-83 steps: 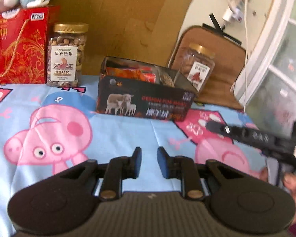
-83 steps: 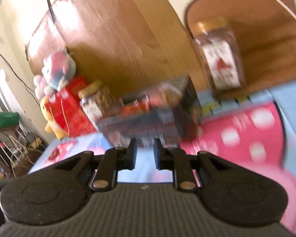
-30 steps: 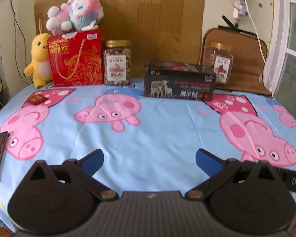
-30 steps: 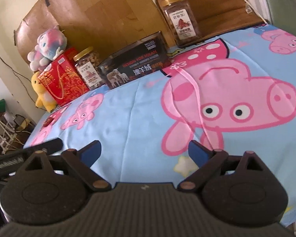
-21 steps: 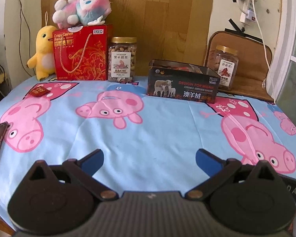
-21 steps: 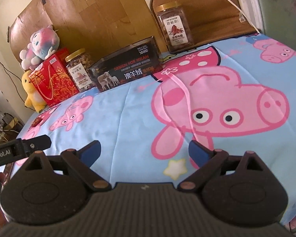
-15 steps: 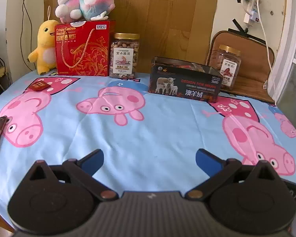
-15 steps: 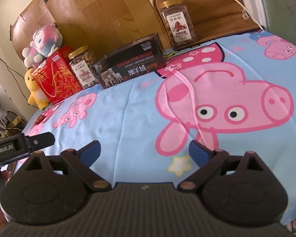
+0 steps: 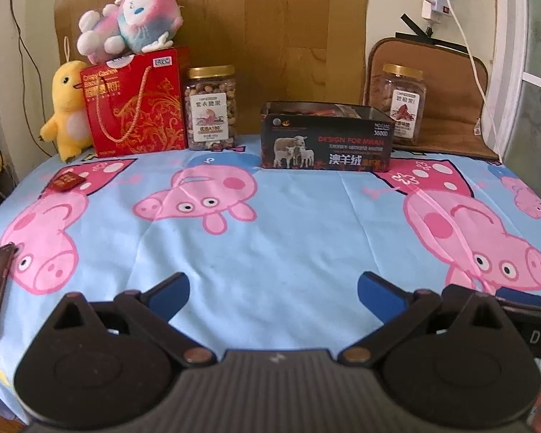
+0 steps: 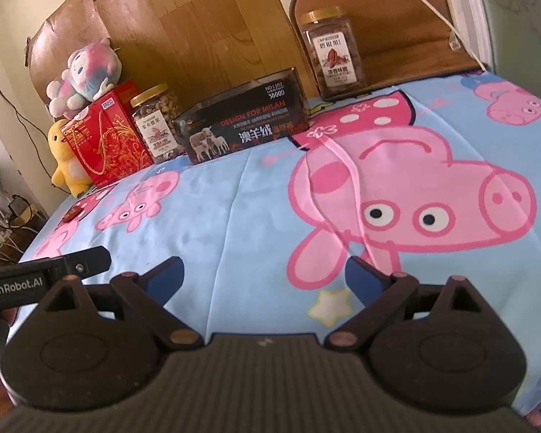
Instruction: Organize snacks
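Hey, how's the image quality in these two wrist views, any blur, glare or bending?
Left wrist view: sharp, evenly lit; fisheye curves the white window frame. Right wrist view: sharp but tilted, with sunlight glare on the brown wooden board and the black sheep-print box.

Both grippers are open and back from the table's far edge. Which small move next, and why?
Probably ease the left gripper forward toward the red packet on the cloth's left side. It looks like the only loose small item; the box already holds packets, and both grippers are open and empty.
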A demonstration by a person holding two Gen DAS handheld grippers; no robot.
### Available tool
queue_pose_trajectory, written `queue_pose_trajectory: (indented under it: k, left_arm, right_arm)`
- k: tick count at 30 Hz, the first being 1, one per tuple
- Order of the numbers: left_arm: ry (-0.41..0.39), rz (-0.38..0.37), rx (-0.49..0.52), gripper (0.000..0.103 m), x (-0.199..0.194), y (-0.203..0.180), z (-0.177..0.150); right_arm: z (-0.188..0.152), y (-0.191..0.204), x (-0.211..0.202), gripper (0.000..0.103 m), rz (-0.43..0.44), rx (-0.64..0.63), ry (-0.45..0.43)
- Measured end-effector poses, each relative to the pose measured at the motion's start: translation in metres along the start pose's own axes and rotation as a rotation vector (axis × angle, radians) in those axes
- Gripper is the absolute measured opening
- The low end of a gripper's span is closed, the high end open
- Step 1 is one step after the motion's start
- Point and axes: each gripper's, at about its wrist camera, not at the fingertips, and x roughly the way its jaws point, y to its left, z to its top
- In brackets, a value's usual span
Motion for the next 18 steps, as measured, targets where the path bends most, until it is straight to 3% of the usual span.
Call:
queue_pose_trajectory:
  k: [11,18]
  left_arm:
    - [0.009,-0.036,-0.002,0.103,0.031,0.009,0.011]
    - [-0.062,-0.105,0.013,0.103,0.066,0.033,0.046]
  right_arm:
    - [0.010,-0.005,0.013,0.098,-0.049,0.007,-0.017]
    - [0.040,-0.001,0.040,0.098,-0.113,0.019,-0.031]
